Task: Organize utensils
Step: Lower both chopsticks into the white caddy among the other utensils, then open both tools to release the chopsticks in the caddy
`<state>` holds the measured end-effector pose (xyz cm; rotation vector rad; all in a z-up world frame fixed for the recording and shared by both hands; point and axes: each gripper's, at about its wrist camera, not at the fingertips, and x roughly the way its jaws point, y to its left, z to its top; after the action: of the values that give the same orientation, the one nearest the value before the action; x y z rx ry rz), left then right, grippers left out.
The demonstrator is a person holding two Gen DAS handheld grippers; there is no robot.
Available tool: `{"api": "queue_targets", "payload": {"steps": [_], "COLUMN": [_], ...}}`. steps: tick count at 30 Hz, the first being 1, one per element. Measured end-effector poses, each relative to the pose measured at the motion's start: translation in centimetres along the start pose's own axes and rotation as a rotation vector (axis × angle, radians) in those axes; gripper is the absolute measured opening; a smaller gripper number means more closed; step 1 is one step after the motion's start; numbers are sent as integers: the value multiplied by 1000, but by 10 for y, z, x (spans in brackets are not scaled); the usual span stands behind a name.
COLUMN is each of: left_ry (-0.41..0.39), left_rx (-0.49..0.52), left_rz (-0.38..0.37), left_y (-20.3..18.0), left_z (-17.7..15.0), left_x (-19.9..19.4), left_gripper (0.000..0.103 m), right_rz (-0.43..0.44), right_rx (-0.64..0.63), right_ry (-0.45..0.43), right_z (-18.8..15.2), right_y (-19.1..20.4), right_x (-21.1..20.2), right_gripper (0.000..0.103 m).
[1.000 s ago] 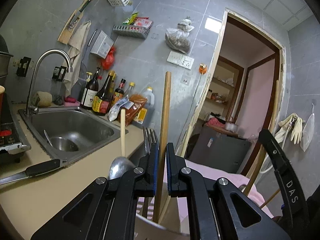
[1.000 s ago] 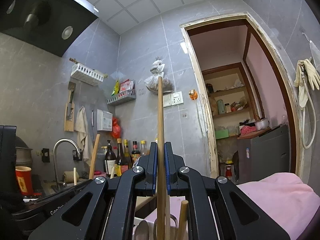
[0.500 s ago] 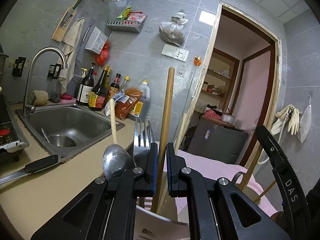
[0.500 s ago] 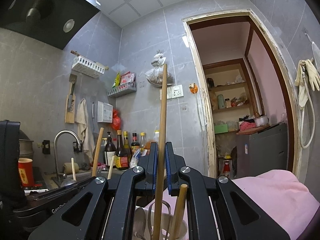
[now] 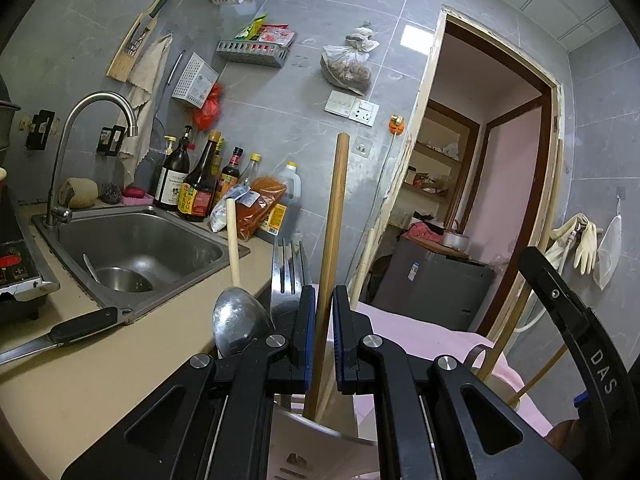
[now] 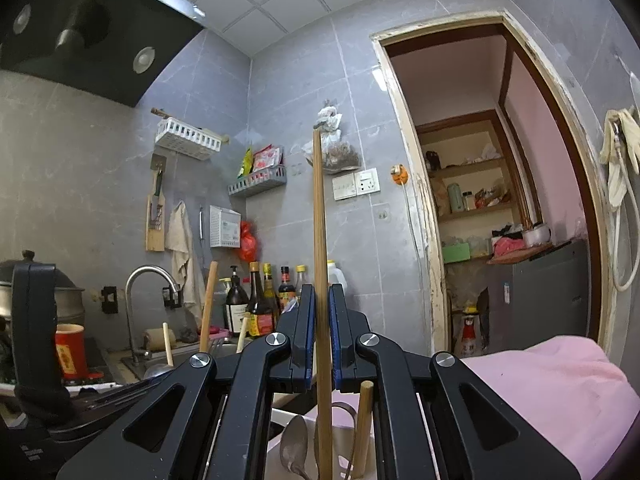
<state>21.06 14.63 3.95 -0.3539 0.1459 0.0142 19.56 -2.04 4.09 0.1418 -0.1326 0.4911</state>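
In the left wrist view my left gripper [image 5: 320,292] is shut on a thick wooden handle [image 5: 334,220] that stands nearly upright out of a white utensil holder [image 5: 316,440] just below the jaws. A metal spoon [image 5: 236,320] and a fork [image 5: 286,276] stand in the same holder, left of the handle. In the right wrist view my right gripper [image 6: 319,290] is shut on a long thin wooden chopstick [image 6: 318,208], held upright over a white holder [image 6: 296,416]. That holder contains a spoon [image 6: 294,444] and another wooden handle [image 6: 364,420].
A steel sink [image 5: 132,248] with a tall faucet [image 5: 96,104] lies to the left. A black-handled knife [image 5: 80,328] rests on the beige counter [image 5: 120,360]. Sauce bottles [image 5: 200,188] line the wall. Pink cloth [image 5: 420,340] is at lower right, before a doorway.
In the left view the fork and spoon show a little higher than a second ago. The chopstick in the right gripper leaned briefly and stands straight again. Both grips are unchanged.
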Motion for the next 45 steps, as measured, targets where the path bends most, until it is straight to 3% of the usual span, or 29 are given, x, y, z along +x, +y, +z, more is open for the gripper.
{"api": "queue_targets", "payload": {"steps": [14, 26, 35, 45], "left_ry": [0, 2, 4, -14], "left_rx": [-4, 7, 7, -6], "left_rz": [-2, -10, -18, -60], "left_y": [1, -3, -3, -2], "left_z": [1, 2, 1, 3], "left_x": [-1, -1, 0, -6], "left_gripper": [6, 6, 6, 7], "right_rz": [22, 38, 38, 20], "right_rx": [43, 58, 53, 29], "right_ry": [-31, 41, 48, 21], "right_z": [5, -3, -5, -3], "right_y": [-4, -5, -5, -3], "right_x": [-5, 7, 8, 2], "right_gripper": [5, 5, 6, 16]}}
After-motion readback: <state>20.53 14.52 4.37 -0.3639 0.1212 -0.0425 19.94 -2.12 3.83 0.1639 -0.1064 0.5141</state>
